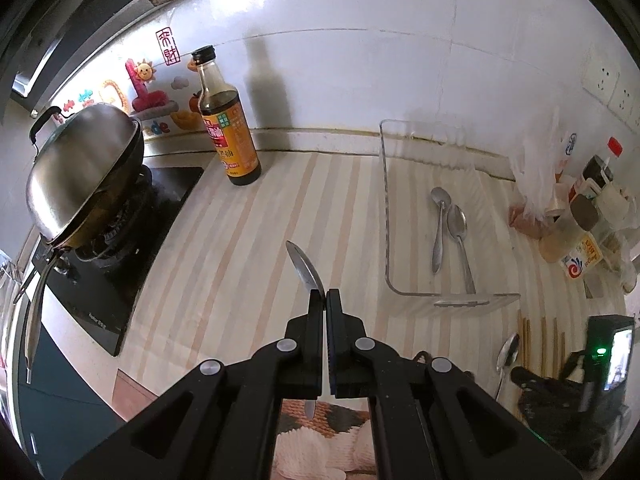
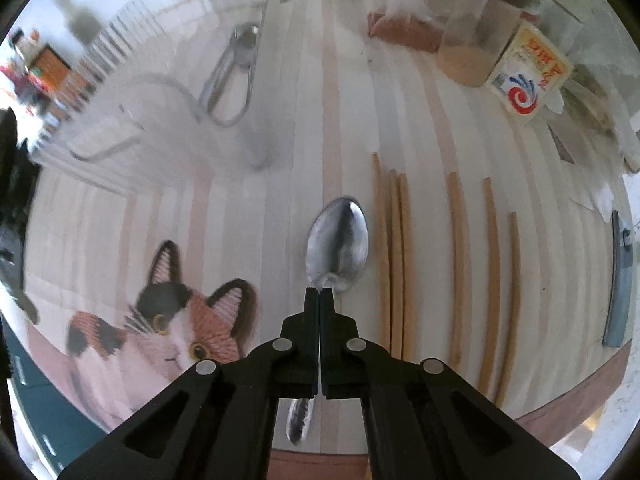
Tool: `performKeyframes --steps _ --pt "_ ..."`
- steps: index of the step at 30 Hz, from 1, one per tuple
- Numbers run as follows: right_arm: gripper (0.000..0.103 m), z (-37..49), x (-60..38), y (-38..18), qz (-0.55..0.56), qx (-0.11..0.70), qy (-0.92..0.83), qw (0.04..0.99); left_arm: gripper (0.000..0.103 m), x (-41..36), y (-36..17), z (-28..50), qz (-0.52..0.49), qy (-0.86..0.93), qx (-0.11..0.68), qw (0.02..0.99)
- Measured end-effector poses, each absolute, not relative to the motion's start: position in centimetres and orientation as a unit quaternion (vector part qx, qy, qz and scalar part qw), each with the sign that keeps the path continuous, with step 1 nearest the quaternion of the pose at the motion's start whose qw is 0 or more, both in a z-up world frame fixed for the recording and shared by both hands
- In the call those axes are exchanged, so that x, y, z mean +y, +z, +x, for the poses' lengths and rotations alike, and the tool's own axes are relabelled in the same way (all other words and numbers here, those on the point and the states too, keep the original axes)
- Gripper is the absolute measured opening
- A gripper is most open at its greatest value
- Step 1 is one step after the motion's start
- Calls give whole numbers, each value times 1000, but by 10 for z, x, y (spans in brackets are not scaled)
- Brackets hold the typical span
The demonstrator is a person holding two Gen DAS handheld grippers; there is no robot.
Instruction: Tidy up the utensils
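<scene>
My left gripper (image 1: 324, 294) is shut on a metal spoon (image 1: 303, 266), held above the striped mat with its bowl pointing away. My right gripper (image 2: 320, 290) is shut on another metal spoon (image 2: 337, 242), bowl forward, just above the mat; that spoon also shows in the left wrist view (image 1: 507, 354). A clear acrylic tray (image 1: 386, 200) lies to the right of the left gripper and holds two spoons (image 1: 450, 232). The tray and its spoons appear blurred in the right wrist view (image 2: 236, 72). Several wooden chopsticks (image 2: 456, 264) lie on the mat right of the right gripper.
A soy sauce bottle (image 1: 228, 124) stands by the wall. A lidded wok (image 1: 84, 172) sits on the stove at the left. Jars, a plastic bag and packets (image 1: 576, 216) crowd the right side. A cat picture (image 2: 168, 328) is printed on the mat's near edge.
</scene>
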State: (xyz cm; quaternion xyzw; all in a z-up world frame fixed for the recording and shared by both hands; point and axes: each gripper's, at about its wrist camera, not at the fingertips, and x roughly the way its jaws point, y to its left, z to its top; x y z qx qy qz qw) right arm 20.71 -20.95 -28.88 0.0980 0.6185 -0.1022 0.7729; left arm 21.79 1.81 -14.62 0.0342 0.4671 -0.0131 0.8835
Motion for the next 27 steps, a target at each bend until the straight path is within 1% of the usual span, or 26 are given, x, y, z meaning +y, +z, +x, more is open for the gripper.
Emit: performKeyframes --steps 4,7,10,12,13,14,15,19,22,23,24,25,27 --pt "0 205 -218 -264 127 594 -97 789 0 22 -140 218 29 -14 462 887" --pt "0 206 -228 -254 153 590 -89 788 0 24 -135 218 28 -13 457 889" --pt "1 213 -235 -272 198 618 -76 757 0 23 -135 220 29 -13 456 889" --pt "8 217 -243 -288 205 630 -79 745 0 22 -138 220 31 -12 458 888" --pt "21 218 -244 -294 200 635 -86 741 0 21 -139 221 33 -12 459 888" --pt "32 220 -243 -300 197 639 -93 738 0 20 -141 221 34 -11 460 887" --pt "33 222 -242 -304 194 641 -96 736 0 20 -145 222 35 -11 463 885" --pt "34 234 -232 -322 153 653 -117 733 0 17 -154 225 39 -9 473 880" --pt "35 243 -218 -320 109 650 -125 741 0 16 -159 225 39 -10 478 877" --pt "33 245 -213 -319 93 650 -129 743 0 16 -160 226 39 -10 479 877" --pt "28 247 -208 -317 78 644 -132 749 0 16 -160 226 39 -10 480 876" --pt "20 248 -205 -314 68 638 -135 755 0 16 -161 226 39 -10 481 876" --pt "15 251 -202 -308 58 629 -137 763 0 17 -161 226 38 -10 482 875"
